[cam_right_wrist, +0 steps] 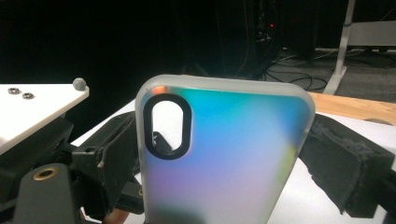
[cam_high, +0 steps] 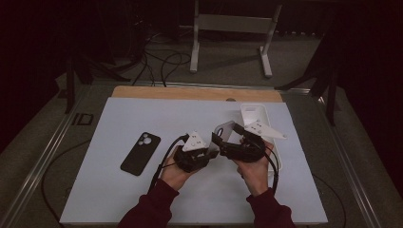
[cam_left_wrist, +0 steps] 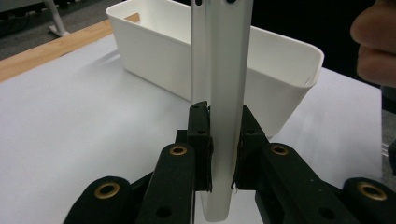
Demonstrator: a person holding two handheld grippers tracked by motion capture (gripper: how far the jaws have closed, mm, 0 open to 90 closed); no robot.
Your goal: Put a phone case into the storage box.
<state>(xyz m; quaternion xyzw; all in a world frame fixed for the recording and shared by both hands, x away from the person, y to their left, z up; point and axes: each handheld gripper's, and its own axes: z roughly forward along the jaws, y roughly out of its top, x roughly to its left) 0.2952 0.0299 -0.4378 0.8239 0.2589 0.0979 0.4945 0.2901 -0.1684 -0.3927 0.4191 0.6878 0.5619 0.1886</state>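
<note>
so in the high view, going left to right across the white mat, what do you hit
black phone → left gripper → right gripper → white bin

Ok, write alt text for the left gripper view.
A white phone case, seen edge-on and upright, is clamped between the black fingers of the left gripper. Behind it a white bin stands on the pale table mat, and part of a hand shows at the right edge.

Left gripper (cam_high: 209,153): your hand holds it low, jaws squeezed tight.
Right gripper (cam_high: 219,137): jaws wide, close beside it.
</note>
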